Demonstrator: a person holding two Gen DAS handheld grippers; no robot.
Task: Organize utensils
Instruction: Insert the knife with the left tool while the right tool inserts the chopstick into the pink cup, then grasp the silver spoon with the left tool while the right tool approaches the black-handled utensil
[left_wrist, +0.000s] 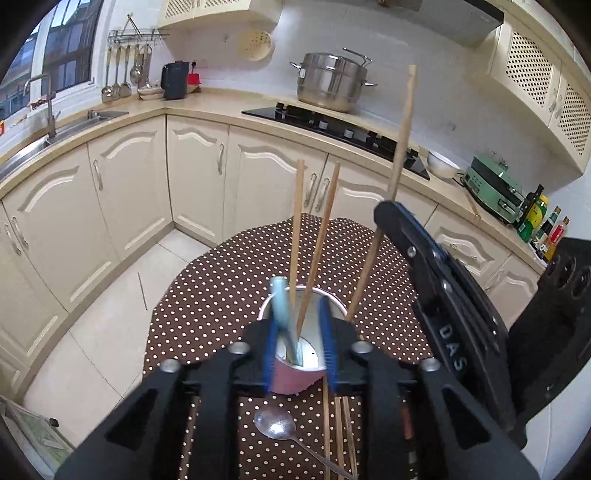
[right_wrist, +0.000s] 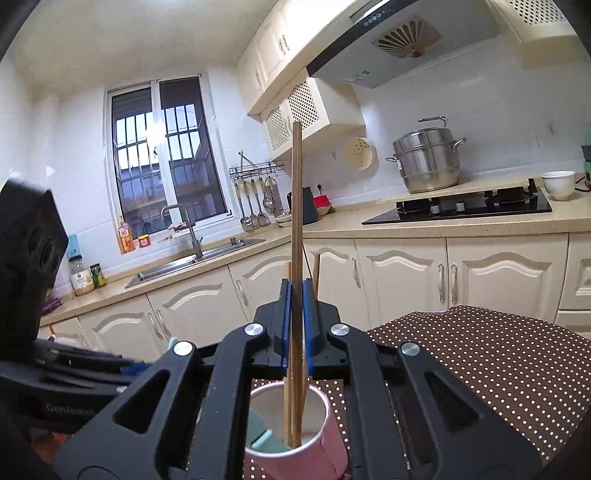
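Note:
A pink paper cup (left_wrist: 291, 380) stands on the brown polka-dot table (left_wrist: 221, 288). My left gripper (left_wrist: 298, 343) is shut on the pink cup, its blue pads on either side. The cup holds two wooden chopsticks (left_wrist: 295, 236) and a light blue utensil (left_wrist: 282, 314). My right gripper (right_wrist: 296, 325) is shut on a wooden chopstick (right_wrist: 296, 206) and holds it upright, its lower end inside the cup (right_wrist: 325, 443). The right gripper shows in the left wrist view (left_wrist: 386, 212) with that chopstick (left_wrist: 402, 129). A metal spoon (left_wrist: 275, 424) and several chopsticks (left_wrist: 338, 435) lie on the table below the left gripper.
Cream cabinets and a counter run behind the table, with a sink (right_wrist: 192, 264), a black hob (right_wrist: 458, 206) and a steel pot (right_wrist: 428, 162). A white bowl (right_wrist: 558, 184) sits right of the hob. Bottles (left_wrist: 539, 221) and a green appliance (left_wrist: 493, 192) stand at the right.

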